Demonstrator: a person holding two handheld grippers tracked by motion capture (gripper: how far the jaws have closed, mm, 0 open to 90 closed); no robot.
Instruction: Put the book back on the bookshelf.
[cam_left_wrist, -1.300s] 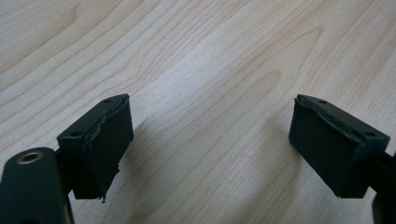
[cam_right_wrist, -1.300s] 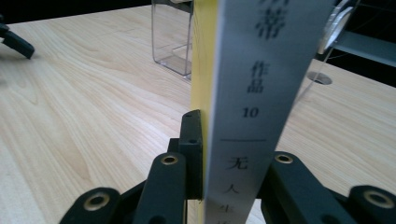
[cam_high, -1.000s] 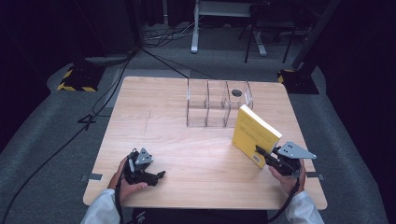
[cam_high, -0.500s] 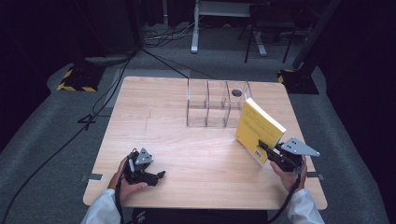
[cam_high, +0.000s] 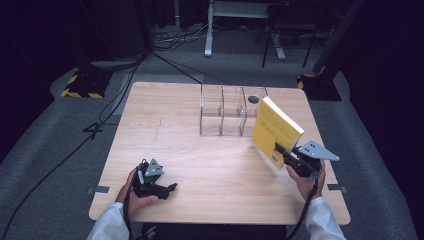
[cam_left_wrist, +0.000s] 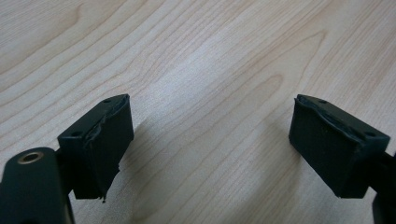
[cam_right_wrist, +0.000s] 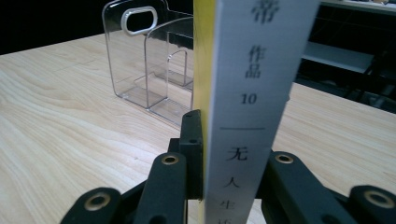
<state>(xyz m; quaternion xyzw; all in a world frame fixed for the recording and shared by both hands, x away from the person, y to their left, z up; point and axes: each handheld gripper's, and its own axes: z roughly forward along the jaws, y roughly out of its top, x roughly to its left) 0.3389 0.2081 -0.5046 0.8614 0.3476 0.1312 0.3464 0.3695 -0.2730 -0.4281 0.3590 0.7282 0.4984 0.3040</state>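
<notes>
Both pads of right gripper (cam_high: 283, 151) pinched yellow book (cam_high: 275, 131); needed spine upright, lined with clear rack (cam_high: 225, 111). Left gripper (cam_high: 169, 189) spread, idle.

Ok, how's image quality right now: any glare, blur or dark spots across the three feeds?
High view: table evenly lit, surroundings nearly black, clear organizer faint. Left gripper view: soft sheen on the wood, tool pads sharp. Right gripper view: book spine close and slightly soft, organizer behind it readable.
</notes>
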